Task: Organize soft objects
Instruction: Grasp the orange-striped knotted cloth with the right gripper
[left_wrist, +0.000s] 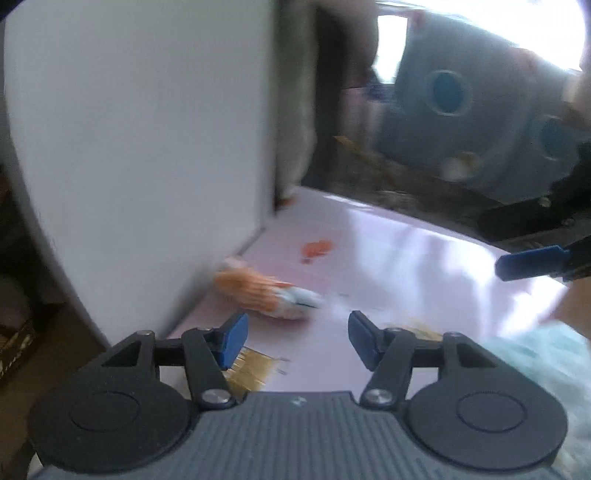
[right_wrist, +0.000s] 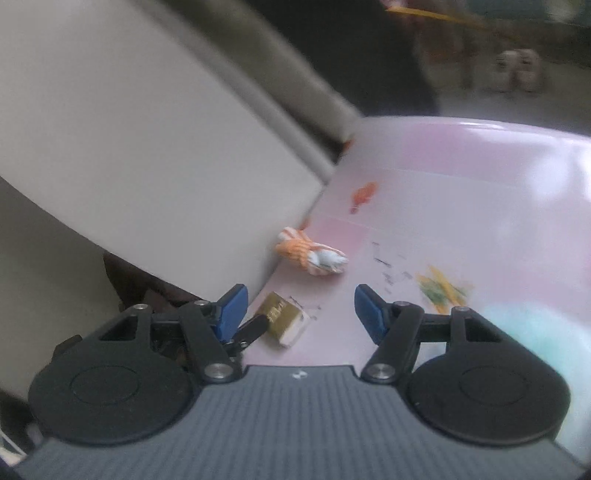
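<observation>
The orange-and-white striped sock lies crumpled on its side on the pink surface, its light blue end pointing away from the white panel and its orange end close beside the panel's base. A fluffy pale turquoise item sits at the right edge, blurred.
</observation>
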